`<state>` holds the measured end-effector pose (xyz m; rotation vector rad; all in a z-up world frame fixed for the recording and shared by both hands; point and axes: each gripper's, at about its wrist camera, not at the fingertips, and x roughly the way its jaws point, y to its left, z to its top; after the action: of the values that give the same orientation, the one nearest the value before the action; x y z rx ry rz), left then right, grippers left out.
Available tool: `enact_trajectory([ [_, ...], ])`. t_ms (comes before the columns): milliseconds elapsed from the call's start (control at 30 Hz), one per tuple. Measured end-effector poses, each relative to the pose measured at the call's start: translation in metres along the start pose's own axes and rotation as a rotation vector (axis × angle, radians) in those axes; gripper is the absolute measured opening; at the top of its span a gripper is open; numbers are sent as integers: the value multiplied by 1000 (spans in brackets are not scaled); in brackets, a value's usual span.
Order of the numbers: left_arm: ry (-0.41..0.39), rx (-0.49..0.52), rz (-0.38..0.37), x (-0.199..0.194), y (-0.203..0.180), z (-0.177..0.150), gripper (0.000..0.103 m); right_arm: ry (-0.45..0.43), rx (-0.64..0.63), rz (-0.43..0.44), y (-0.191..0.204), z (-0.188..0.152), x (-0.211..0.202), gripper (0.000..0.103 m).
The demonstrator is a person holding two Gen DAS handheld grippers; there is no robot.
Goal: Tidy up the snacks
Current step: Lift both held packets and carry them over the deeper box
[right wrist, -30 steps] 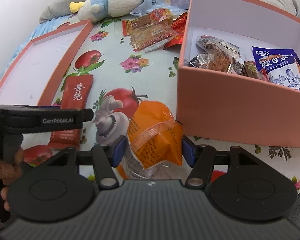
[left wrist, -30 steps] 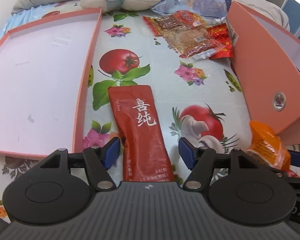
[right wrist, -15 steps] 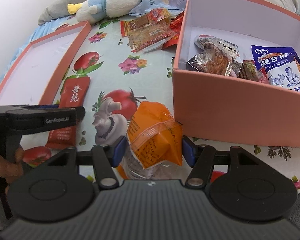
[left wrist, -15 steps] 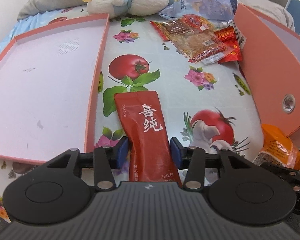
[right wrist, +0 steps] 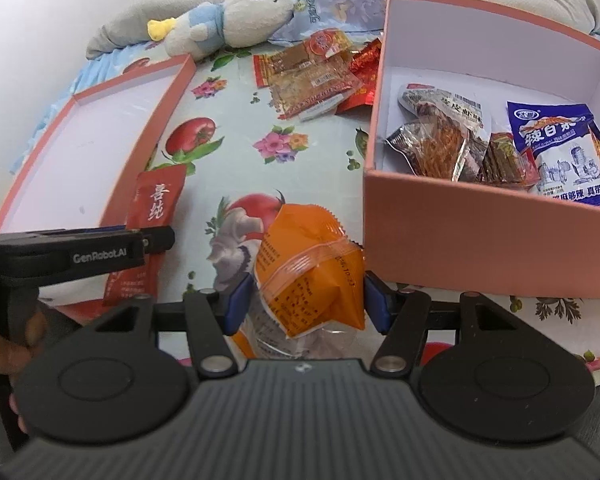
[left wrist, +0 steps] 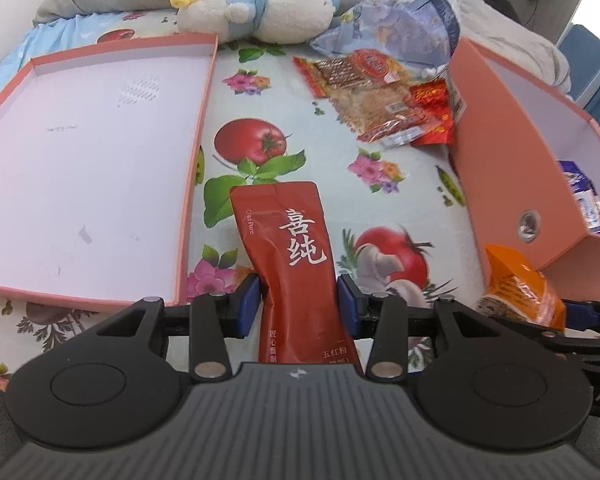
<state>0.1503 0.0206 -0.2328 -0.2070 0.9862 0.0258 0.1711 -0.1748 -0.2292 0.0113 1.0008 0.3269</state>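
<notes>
A bed covered by a printed cloth (left wrist: 260,92) with tomatoes and flowers carries everything. Taking the pink box (right wrist: 480,232) as landmark: its open lid (left wrist: 80,168) lies well to the left, a red pouch (left wrist: 296,256) between them, an orange packet (right wrist: 312,264) just before its near corner, clear and red snack packets (right wrist: 312,76) beside its far left corner, and a plush toy (right wrist: 228,24) beyond those.

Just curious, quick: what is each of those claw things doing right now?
Left gripper: shut on the red sachet.
Right gripper: shut on the orange snack packet.
</notes>
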Motion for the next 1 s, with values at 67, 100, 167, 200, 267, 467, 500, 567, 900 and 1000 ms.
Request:
enact_trajectory([
  [67, -10, -4, -3, -9, -1, 2, 47, -8, 1, 7, 1, 3, -5, 62],
  [100, -16, -10, -6, -13, -2, 4, 47, -12, 3, 10, 2, 5, -8, 62],
  [167, -35, -15, -19, -23, -5, 8, 47, -22, 8, 18, 2, 9, -15, 62],
  [200, -48, -15, -26, -29, -6, 10, 47, -29, 11, 25, 2, 12, -18, 62],
  [267, -65, -17, -31, -38, -9, 15, 47, -43, 15, 37, 3, 17, -26, 62],
  [467, -106, -14, -59, -62, -21, 31, 47, -89, 8, 73, 2, 35, -52, 62],
  [500, -113, -14, -67, -66, -23, 34, 47, -97, 4, 77, 2, 38, -56, 62],
  [567, -127, -9, -80, -74, -29, 41, 47, -117, -1, 78, 1, 45, -65, 62],
  [900, -208, 31, -147, -110, -65, 81, 47, -219, 19, 72, -22, 79, -105, 62],
  [1000, -237, 43, -172, -120, -78, 93, 47, -249, 24, 67, -30, 89, -117, 62],
])
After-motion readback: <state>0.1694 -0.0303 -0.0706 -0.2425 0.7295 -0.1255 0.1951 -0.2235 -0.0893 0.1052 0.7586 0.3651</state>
